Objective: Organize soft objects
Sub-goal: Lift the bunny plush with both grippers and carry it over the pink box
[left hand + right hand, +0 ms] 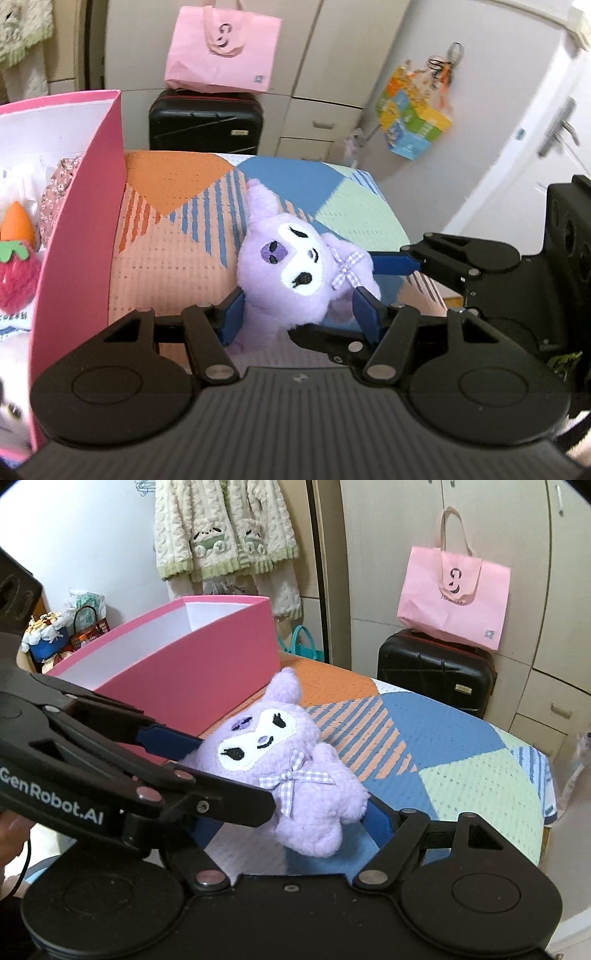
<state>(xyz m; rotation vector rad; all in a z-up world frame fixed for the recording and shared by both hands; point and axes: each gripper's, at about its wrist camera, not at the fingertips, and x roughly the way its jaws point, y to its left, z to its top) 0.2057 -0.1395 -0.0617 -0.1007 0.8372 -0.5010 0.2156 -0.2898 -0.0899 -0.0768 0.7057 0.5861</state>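
A purple plush toy (295, 266) with a white face and a checked bow hangs just above the patchwork bedspread (166, 266). My left gripper (299, 310) is shut on its lower body, a blue pad on each side. My right gripper (340, 299) comes in from the right and grips the same toy, one finger by the bow and one underneath. In the right wrist view the plush (295, 775) sits between the right gripper's (286, 818) fingers, and the left gripper (236, 775) crosses in from the left, covering the right gripper's left finger. A pink box (85, 221) stands open on the left.
Inside the box lie a red strawberry plush (18, 280), an orange carrot toy (16, 225) and floral fabric (55, 195). Past the bed stand a black suitcase (436, 672) with a pink bag (454, 594) on it, and cupboards. A cream garment (225, 528) hangs behind the pink box (207, 664).
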